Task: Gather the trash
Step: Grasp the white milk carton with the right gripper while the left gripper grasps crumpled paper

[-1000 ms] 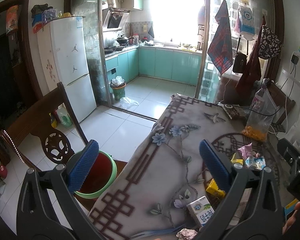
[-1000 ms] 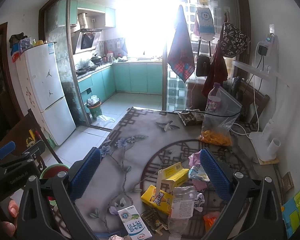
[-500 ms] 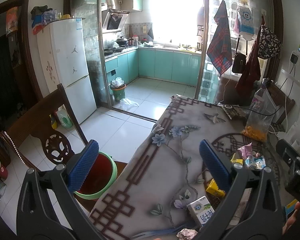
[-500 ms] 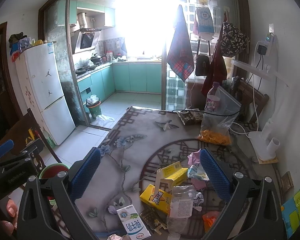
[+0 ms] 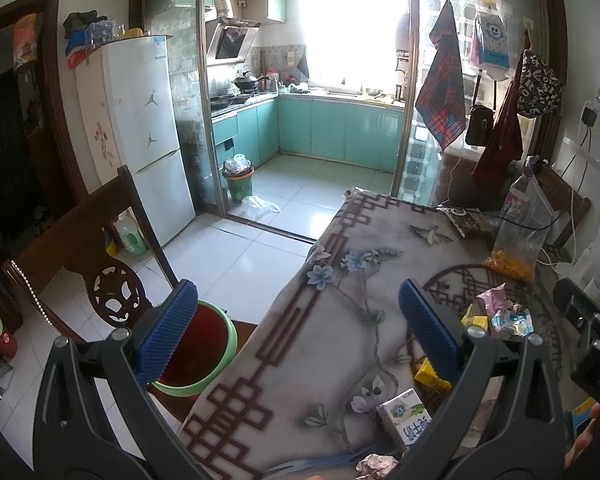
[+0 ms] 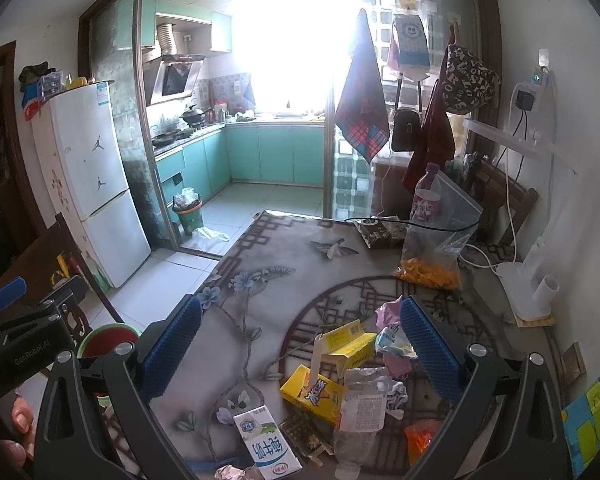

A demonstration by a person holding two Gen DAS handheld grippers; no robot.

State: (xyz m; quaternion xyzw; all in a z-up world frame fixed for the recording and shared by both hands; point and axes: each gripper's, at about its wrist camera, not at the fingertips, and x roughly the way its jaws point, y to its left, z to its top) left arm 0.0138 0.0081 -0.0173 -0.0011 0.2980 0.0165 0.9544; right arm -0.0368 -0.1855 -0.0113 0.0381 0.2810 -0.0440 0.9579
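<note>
Trash lies on the patterned tablecloth (image 6: 268, 280): a white milk carton (image 6: 266, 442), a yellow drink box (image 6: 314, 394), an open yellow carton (image 6: 350, 344), a crushed clear bottle (image 6: 360, 408), pink and blue wrappers (image 6: 394, 346) and an orange wrapper (image 6: 420, 438). The milk carton also shows in the left wrist view (image 5: 404, 416). A red bin with a green rim (image 5: 198, 354) stands left of the table. My right gripper (image 6: 300, 344) is open above the pile. My left gripper (image 5: 300, 328) is open above the table's left edge.
A dark wooden chair (image 5: 100, 248) stands beside the bin. A plastic bag with orange snacks (image 6: 436, 248) and a bottle (image 6: 426, 200) sit at the table's far side, with a cable and a white appliance (image 6: 532, 284). A fridge (image 5: 140, 136) and a kitchen doorway lie beyond.
Both views have shifted only slightly; the right gripper has eased a little forward over the pile. Both grippers stay open and empty.
</note>
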